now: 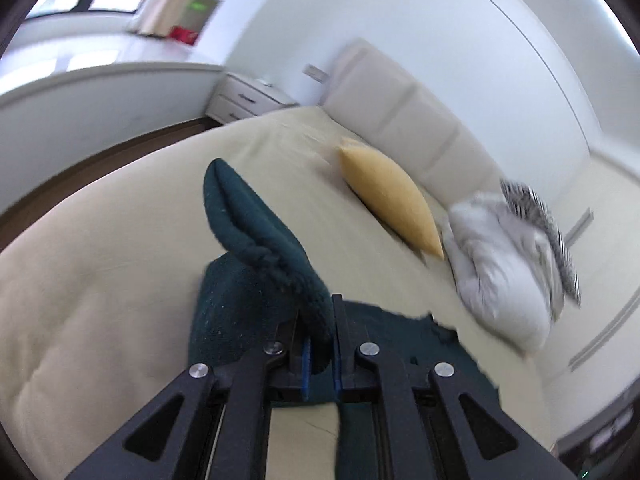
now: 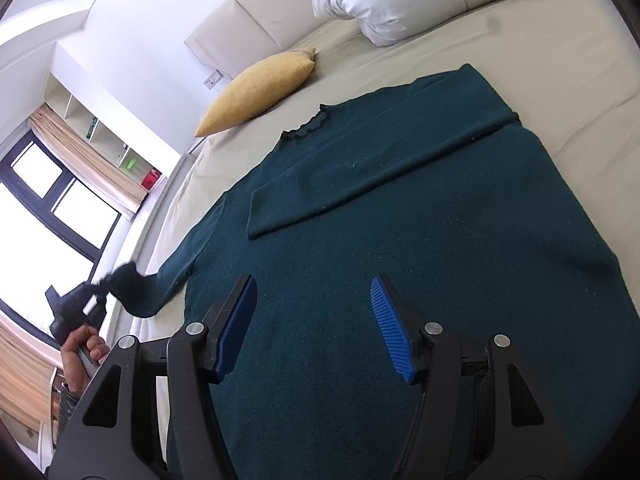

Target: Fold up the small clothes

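A dark green knit sweater lies flat on the cream bed, with one sleeve folded across its chest. The other sleeve stretches off to the left, where my left gripper holds its end raised. In the left wrist view the left gripper is shut on the sleeve's cuff, which sticks up past the fingertips. My right gripper hovers open over the sweater's lower body, with nothing between its blue pads.
A yellow pillow lies beyond the collar, near the padded headboard. A bunched white duvet sits at the head of the bed. A nightstand and a window are off the bed's left side. A person's hand holds the left gripper.
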